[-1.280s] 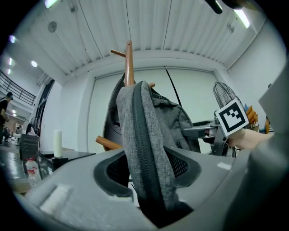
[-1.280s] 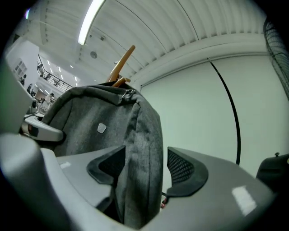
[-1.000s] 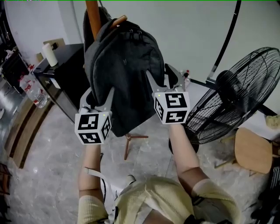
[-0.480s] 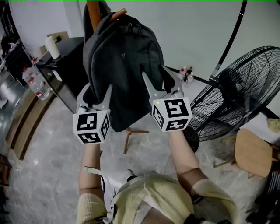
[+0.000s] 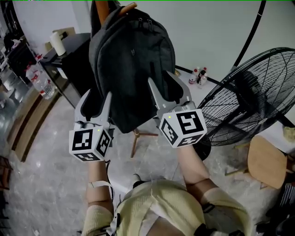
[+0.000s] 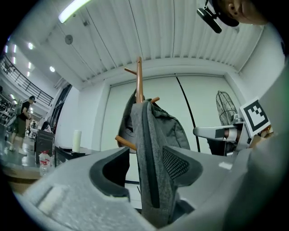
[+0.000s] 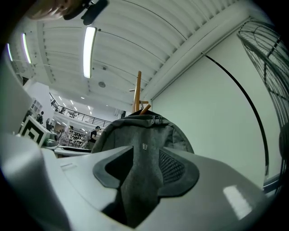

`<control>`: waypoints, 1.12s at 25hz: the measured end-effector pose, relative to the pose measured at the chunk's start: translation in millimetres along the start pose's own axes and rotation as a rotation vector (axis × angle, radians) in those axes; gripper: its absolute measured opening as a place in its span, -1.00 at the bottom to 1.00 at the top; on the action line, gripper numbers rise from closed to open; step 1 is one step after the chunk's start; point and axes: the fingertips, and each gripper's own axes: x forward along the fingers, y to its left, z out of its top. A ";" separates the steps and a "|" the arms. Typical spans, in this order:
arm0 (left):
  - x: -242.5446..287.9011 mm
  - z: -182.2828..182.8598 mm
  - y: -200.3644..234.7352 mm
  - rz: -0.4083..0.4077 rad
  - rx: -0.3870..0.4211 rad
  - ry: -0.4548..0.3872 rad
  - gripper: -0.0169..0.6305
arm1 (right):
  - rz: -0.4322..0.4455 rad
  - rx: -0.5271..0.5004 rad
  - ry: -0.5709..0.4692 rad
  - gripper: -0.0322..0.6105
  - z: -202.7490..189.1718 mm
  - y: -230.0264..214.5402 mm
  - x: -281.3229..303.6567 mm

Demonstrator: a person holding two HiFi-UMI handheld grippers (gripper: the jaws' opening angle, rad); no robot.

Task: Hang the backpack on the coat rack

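Note:
A dark grey backpack [image 5: 131, 60] hangs by its top from a peg [image 5: 128, 7] of the wooden coat rack [image 5: 98, 7]. My left gripper [image 5: 97, 97] is at the bag's lower left edge. Fabric [image 6: 153, 149] runs between its jaws, with a gap at the left pad; they have just closed slightly and stand open. My right gripper [image 5: 159, 77] is at the bag's lower right. Its jaws have just been closing, with the bag's bottom [image 7: 144, 135] between them and a dark gap at the left pad.
A big black floor fan [image 5: 249, 101] stands right of the rack. A black cabinet [image 5: 69, 64] with a white roll [image 5: 57, 44] is at the left, water bottles [image 5: 39, 80] beside it. A wooden stool [image 5: 265, 159] sits lower right. The rack's foot [image 5: 138, 138] is below the bag.
Both grippers have drawn back from the rack toward the person, lower in the head view. The right jaws stand narrower. The backpack stays on its peg.

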 end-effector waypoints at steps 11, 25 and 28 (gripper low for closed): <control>-39.3 23.9 6.1 -0.066 -0.201 -0.090 -0.26 | 0.006 0.067 -0.009 -0.82 -4.2 0.6 -15.4; -53.1 16.7 4.1 -0.049 -0.197 -0.068 -0.60 | 0.092 0.072 0.057 -0.89 -22.5 11.6 -20.7; -53.5 14.6 3.9 -0.045 -0.198 -0.057 -0.60 | 0.106 0.089 0.068 -0.89 -23.9 13.9 -21.7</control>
